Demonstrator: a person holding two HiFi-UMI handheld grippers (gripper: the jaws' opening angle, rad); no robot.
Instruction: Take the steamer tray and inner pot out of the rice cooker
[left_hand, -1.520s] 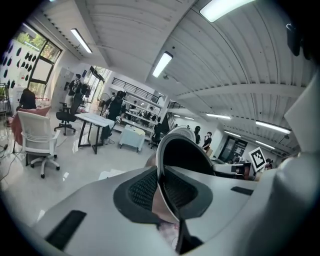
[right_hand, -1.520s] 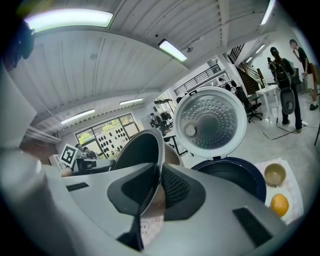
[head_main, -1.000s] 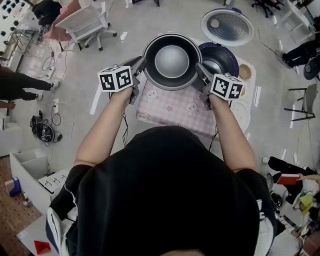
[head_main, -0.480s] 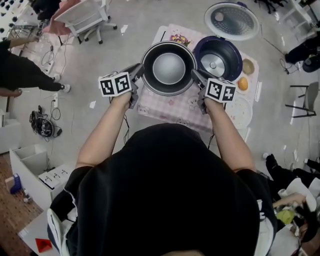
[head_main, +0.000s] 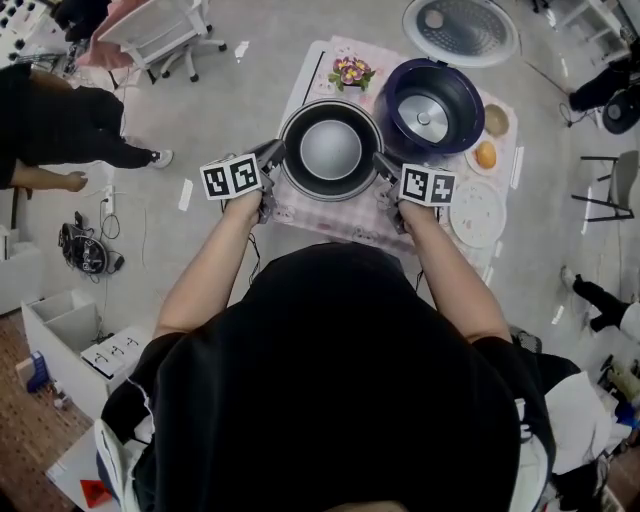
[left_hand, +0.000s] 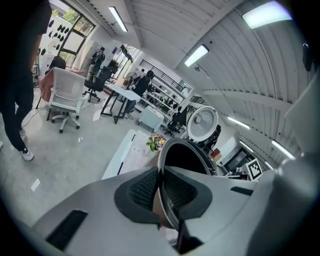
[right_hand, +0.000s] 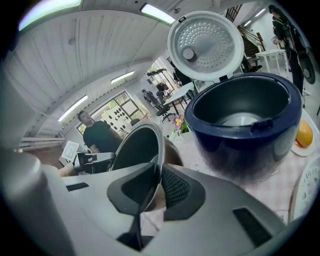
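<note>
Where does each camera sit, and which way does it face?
Head view: on the person's head, facing down at the pot and rice cooker; shows forearms, left gripper, right gripper.
Left gripper view: on that gripper, facing across the pot toward the rice cooker; jaws clamp the rim.
Right gripper view: on that gripper, facing leftward; jaws clamp the rim.
Shared: the pot.

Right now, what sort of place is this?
Probably an open lab or workshop office, not a kitchen: a swivel chair and desk on bare floor, shelving racks behind, and the rice cooker on a small cloth-covered table.
</note>
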